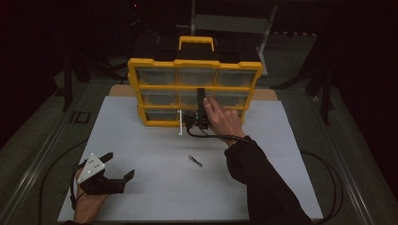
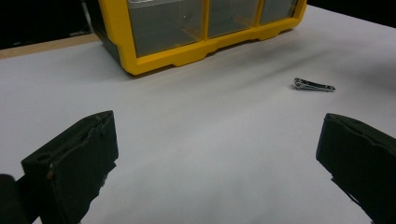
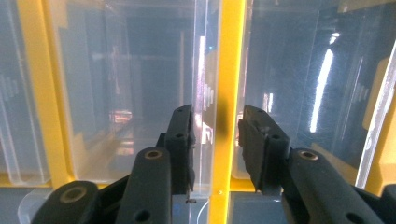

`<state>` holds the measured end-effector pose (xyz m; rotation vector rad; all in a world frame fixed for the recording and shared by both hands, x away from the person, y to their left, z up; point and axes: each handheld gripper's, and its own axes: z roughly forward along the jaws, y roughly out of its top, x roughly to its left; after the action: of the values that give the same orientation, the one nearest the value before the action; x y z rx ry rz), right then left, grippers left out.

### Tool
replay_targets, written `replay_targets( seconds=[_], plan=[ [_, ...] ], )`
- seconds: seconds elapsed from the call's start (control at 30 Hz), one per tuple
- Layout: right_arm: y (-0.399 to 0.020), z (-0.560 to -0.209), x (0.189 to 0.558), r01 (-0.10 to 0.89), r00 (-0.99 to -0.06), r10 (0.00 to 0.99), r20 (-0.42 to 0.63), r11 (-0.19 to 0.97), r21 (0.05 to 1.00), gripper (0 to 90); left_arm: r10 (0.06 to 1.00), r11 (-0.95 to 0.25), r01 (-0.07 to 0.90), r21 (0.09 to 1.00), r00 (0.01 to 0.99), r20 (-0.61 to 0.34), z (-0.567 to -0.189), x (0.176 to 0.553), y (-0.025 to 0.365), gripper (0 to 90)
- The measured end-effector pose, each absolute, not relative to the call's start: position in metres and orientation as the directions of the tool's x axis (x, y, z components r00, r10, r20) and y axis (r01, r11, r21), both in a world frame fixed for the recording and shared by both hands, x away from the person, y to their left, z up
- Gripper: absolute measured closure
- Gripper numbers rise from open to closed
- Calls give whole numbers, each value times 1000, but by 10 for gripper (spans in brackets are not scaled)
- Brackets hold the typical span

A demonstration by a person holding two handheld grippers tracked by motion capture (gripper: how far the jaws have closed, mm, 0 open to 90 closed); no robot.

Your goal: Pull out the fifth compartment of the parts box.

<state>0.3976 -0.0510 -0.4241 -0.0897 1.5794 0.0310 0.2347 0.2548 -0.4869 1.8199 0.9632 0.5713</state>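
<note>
Setting: a dim room with dark surroundings; you work at a table (image 1: 300,154) covered by a smooth, matte white sheet.
Right gripper (image 3: 215,128): your black jaws stand partly closed at the front of the organizer (image 1: 195,91), a narrow gap between them. The upright edge of a clear plastic drawer front and a yellow divider bar lie in that gap; whether the pads press on them cannot be told.
Right hand (image 1: 223,119): it rests on top of the gripper at the organizer's middle column, a dark sleeve trailing back to you.
Organizer: a boxy yellow plastic frame holding three rows of glossy, see-through drawers, with a yellow carry handle (image 1: 196,43) on top. It stands upright at the far side of the sheet.
Left gripper (image 2: 215,154): your jaws stand wide apart with nothing between them, low over the near left of the sheet; the grey three-cornered plate sits on top.
Nail clipper (image 2: 313,85): small, shiny metal, lying flat on the sheet between the two grippers, well apart from both.
Writing: no label or brand can be read.
</note>
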Motion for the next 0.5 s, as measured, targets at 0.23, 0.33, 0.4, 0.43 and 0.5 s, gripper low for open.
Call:
replay_targets(
  seconds=[0.23, 0.33, 0.4, 0.43, 0.5],
  plan=[
    [-50, -423, 396, -72, -51, -43, -998, 997, -39, 738, 815, -224, 365, 904, 579, -32, -487, 235, 254, 0],
    [-50, -424, 396, -72, -55, -46, -997, 997, -42, 765, 814, -225, 365, 903, 580, -31, -487, 235, 254, 0],
    [-50, -424, 396, -70, -56, -51, -997, 996, -47, 776, 814, -226, 364, 904, 580, -31, -487, 235, 254, 0],
    [-50, -424, 396, -70, -58, -51, -997, 996, -47, 781, 814, -226, 365, 903, 580, -31, -487, 235, 254, 0],
    [-50, -424, 396, -69, -61, -50, -997, 997, -46, 782, 814, -225, 365, 904, 580, -32, -487, 235, 254, 0]
  ],
)
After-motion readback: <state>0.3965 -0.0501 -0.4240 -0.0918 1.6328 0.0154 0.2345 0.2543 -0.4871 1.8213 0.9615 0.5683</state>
